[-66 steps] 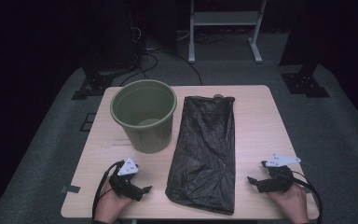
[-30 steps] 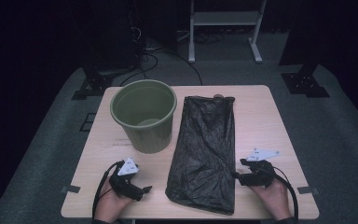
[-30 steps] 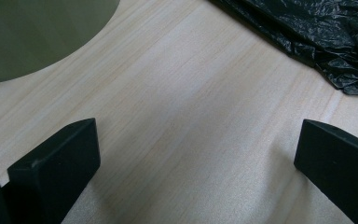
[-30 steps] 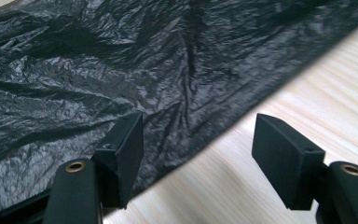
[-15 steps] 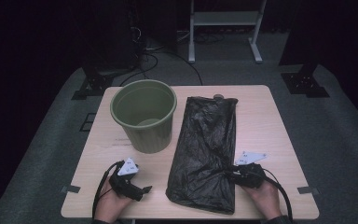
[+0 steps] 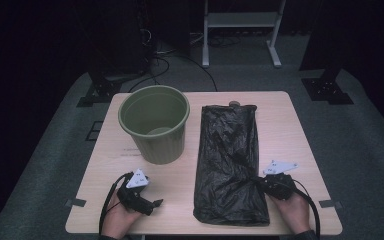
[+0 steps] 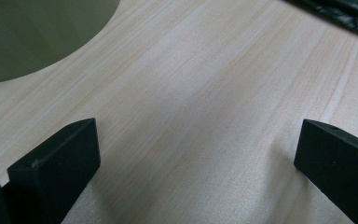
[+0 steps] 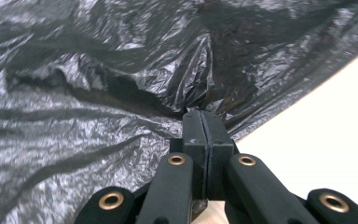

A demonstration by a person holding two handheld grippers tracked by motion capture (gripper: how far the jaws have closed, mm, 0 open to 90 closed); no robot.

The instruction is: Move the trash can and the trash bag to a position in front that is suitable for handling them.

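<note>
a lab or recording studio, by the look of it: a bare light wooden table (image 6: 290, 130) stands alone on grey carpet (image 6: 360, 130), ringed by black drapes, with black stand feet (image 6: 327, 90), loose cables (image 6: 180, 60) and a white metal frame (image 6: 240, 22) behind it.

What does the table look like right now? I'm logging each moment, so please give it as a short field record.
surface: wooden table
bin: green bin, upright, at the table's left half
bag: black plastic bag, flat, to the right of the bin
left gripper: open, over bare wood near the bin
right gripper: shut on the bag's right edge, film puckered at the jaws
</note>
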